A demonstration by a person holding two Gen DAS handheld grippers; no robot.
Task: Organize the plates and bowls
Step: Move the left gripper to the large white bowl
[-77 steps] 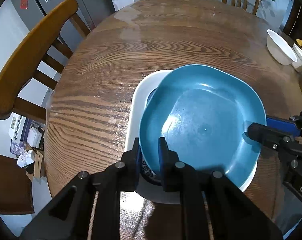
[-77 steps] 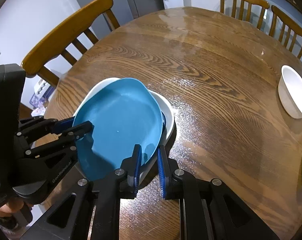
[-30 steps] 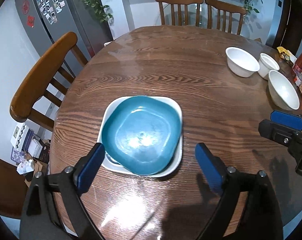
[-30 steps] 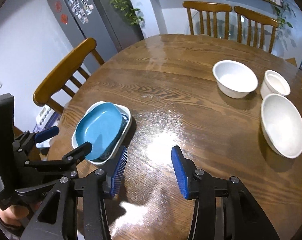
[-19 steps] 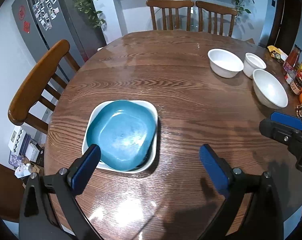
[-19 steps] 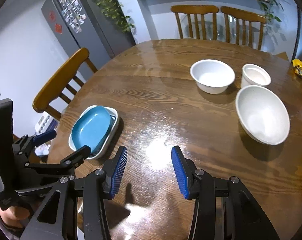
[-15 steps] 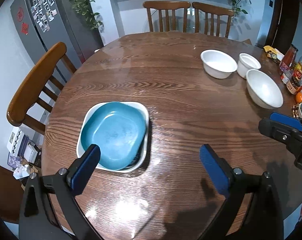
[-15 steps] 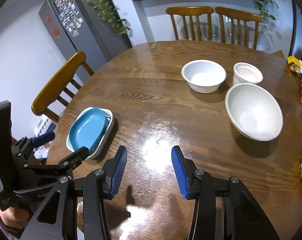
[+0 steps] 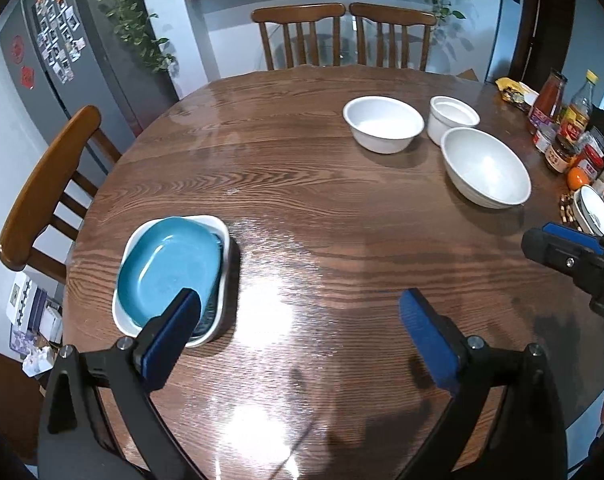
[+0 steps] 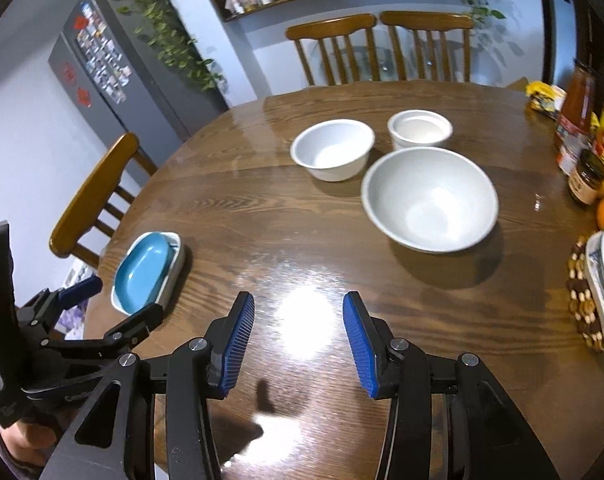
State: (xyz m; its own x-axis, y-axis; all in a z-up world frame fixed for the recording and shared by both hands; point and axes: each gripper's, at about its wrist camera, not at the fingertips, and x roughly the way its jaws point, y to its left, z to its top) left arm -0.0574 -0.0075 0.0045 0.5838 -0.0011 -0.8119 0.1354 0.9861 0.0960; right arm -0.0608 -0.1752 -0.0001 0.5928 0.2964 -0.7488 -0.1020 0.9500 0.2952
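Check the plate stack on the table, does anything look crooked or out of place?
Slightly. The blue plate sits skewed on the white plate, shifted toward one side with a patterned dish edge peeking out beneath. Nothing looks spilled or broken.

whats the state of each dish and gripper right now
blue plate: stacked on the white plate, released
white plate: flat on the table, under the blue plate
big bowl: upright, empty, loose
mid bowl: upright, empty, loose
small bowl: upright, empty, loose
left gripper: open, holding nothing
right gripper: open, holding nothing
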